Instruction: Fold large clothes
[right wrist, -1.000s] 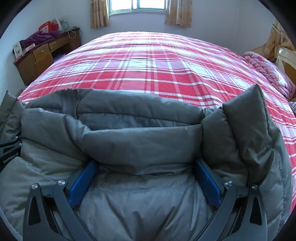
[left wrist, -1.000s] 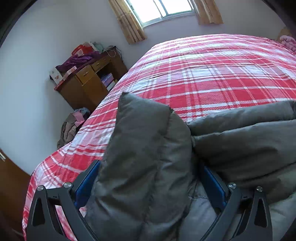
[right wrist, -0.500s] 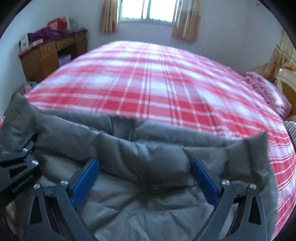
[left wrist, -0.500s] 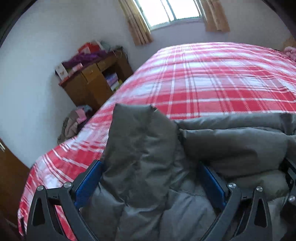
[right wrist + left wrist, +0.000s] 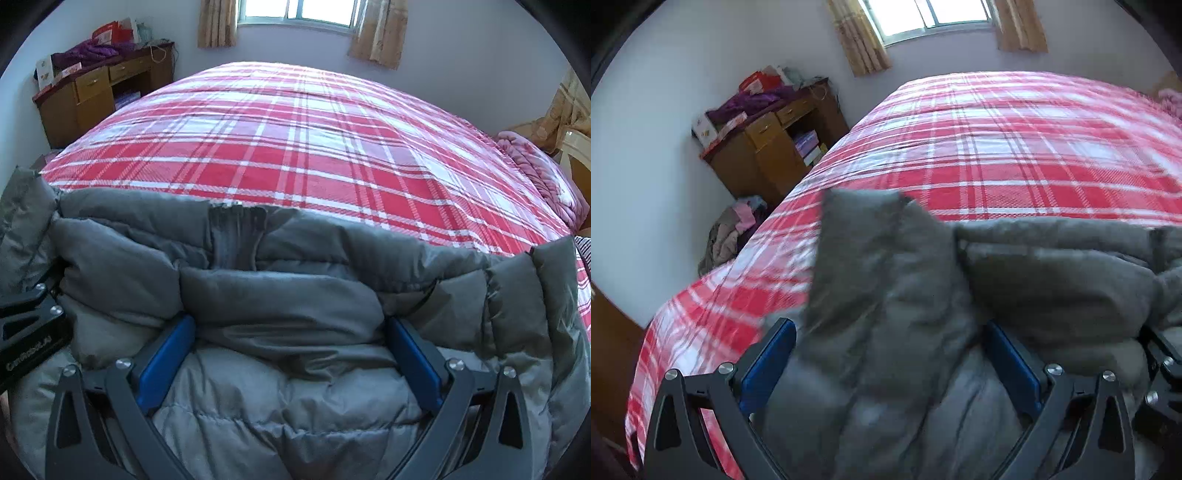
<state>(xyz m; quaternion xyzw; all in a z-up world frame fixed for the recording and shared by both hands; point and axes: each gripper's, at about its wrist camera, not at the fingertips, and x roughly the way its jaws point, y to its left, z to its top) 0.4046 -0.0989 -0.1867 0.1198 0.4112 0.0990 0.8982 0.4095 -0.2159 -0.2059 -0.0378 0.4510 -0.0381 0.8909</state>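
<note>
Your left tool (image 5: 886, 354) has its blue fingers (image 5: 768, 365) set wide, a thick fold of the grey padded jacket (image 5: 886, 295) filling the gap between them. Your right tool (image 5: 291, 354) stands just as wide around another bunched fold of the jacket (image 5: 280, 306), which lies at the near edge of the red plaid bed (image 5: 295, 147).

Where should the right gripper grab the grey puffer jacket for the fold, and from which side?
On the thick folded roll of the grey puffer jacket, from the near edge, fingers pointing toward the window. That roll lies crosswise between the right gripper pads, so the jaws span it.
</note>
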